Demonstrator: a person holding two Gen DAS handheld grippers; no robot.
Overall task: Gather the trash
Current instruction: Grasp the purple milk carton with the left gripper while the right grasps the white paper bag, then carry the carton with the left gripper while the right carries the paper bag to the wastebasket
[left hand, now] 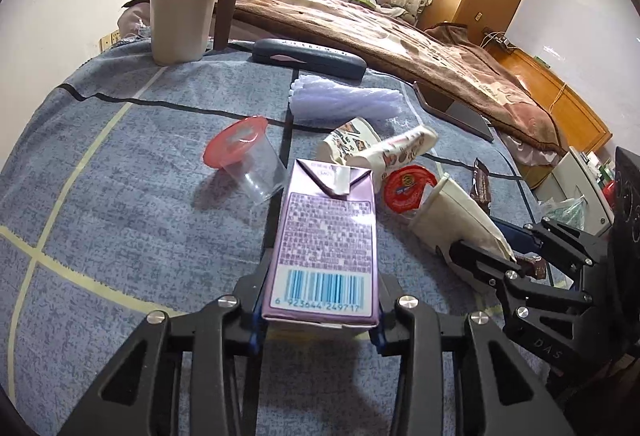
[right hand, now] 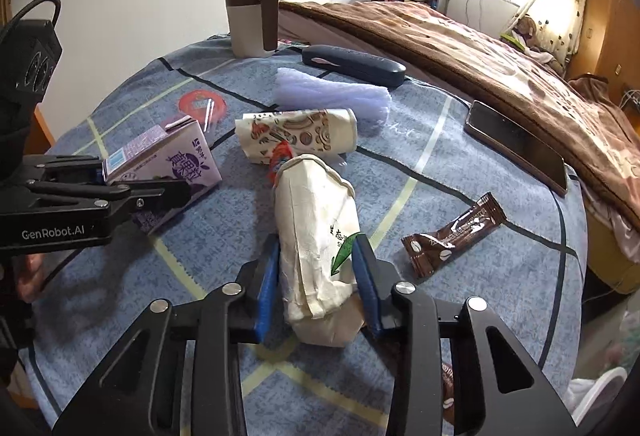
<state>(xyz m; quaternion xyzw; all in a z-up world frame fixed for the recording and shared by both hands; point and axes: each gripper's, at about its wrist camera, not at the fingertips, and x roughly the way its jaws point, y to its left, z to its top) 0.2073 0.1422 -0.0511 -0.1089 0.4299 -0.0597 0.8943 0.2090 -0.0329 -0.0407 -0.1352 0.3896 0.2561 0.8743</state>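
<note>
Now both grips are on: left hand-held gripper point(left hand: 320, 310) pinches carton point(left hand: 326, 236) at its near end, right hand-held gripper point(right hand: 318, 286) squeezes crushed cup point(right hand: 316, 236) mid-table point(right hand: 460, 163). Both prob. light, empty; cup soft, dents easily, so hold low w/ gentle force.

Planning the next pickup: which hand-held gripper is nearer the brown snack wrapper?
Right. The right hand-held gripper sits just beside the brown snack wrapper; the left hand-held gripper is beyond, across the crushed cup.

Both wrist views look steeply down, close — sharing the blue cloth point(left hand: 120, 228).
</note>
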